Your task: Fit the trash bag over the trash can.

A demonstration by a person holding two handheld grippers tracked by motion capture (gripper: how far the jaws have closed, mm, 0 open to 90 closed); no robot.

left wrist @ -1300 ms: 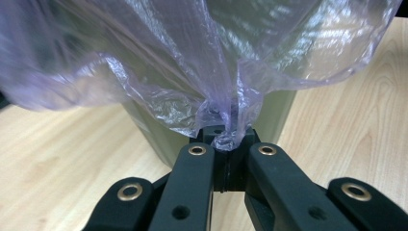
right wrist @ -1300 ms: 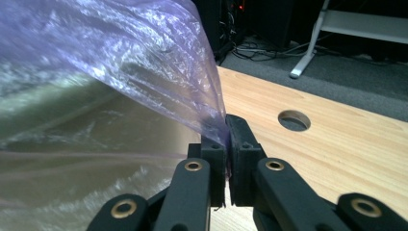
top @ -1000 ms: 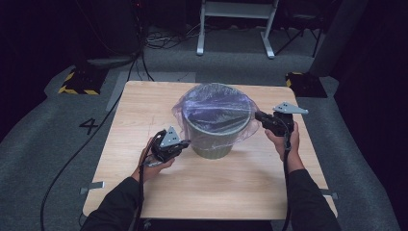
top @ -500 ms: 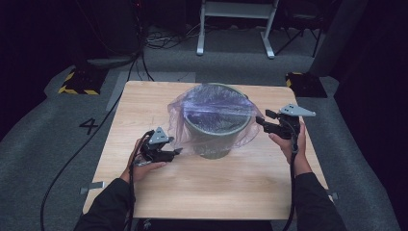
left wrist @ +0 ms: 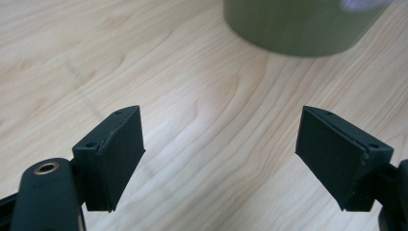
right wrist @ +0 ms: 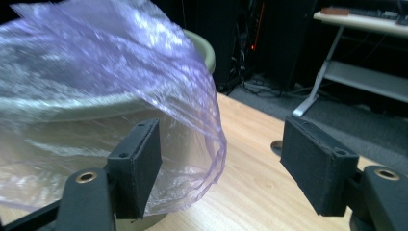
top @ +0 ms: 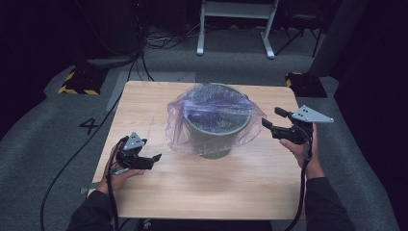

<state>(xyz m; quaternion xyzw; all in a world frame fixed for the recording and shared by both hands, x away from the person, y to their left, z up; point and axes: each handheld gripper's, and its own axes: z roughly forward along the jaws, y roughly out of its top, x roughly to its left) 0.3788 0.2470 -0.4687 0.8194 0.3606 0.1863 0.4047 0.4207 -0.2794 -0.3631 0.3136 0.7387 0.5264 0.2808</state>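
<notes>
One bin (top: 216,130), one bag (top: 192,122), two grippers

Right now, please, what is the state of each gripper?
Left gripper: open, jaws just opened, nothing between them, above bare table.
Right gripper: open, jaws just opened, holding nothing; the purple bag hangs free beside it.

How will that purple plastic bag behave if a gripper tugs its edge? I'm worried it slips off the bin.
The purple bag looks thin and crinkled, so it is probably floppy and very light. It drapes loosely over the green bin, so a tug may well shift it. Its glossy film could slide between pads.
</notes>
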